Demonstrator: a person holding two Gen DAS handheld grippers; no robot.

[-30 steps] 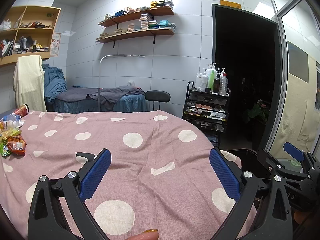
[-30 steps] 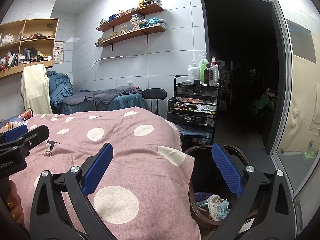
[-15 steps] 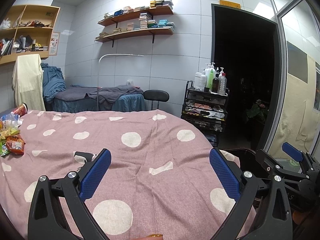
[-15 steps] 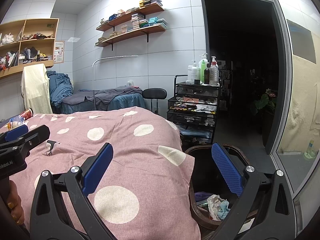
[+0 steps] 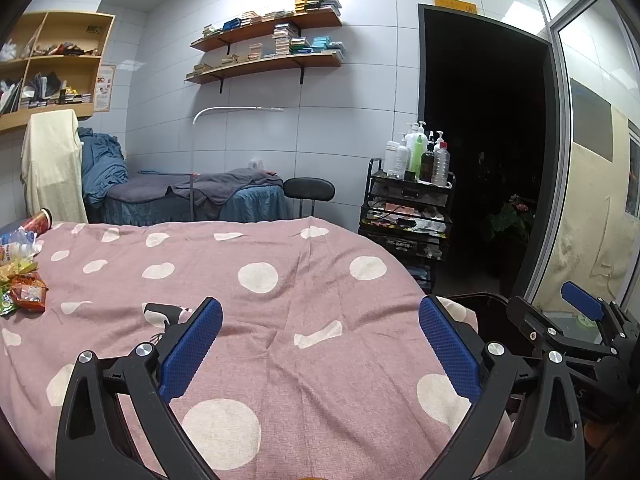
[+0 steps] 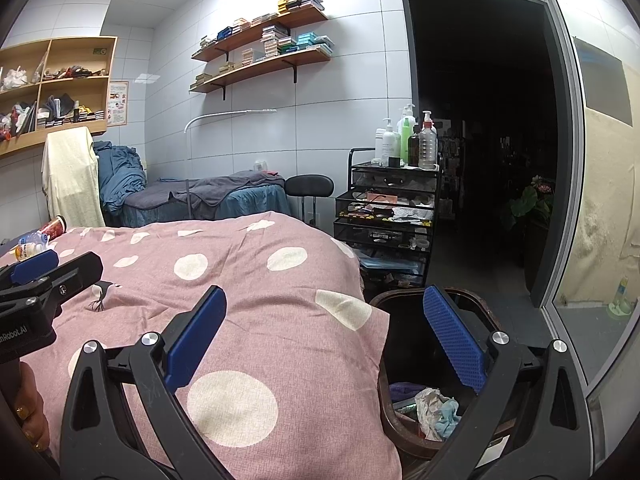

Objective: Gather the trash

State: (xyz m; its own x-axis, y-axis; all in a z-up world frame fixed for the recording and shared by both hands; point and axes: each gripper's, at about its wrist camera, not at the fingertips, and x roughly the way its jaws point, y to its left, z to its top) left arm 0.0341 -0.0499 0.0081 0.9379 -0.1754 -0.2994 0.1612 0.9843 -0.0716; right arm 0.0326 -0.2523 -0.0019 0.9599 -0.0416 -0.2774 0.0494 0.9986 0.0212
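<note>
Both claws, left (image 5: pixel 320 344) and right (image 6: pixel 324 336), stood wide and empty. Snack wrappers (image 5: pixel 26 286) on bed (image 5: pixel 312 308) looked light, crinkly; pinch a loose edge. Bin (image 6: pixel 404 432) beside bed.

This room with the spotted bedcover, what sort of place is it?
Probably a massage or beauty treatment room. A second, narrow bed with a stool stands by the tiled wall, a black cart carries pump bottles, and wall shelves hold stacked small boxes.
</note>
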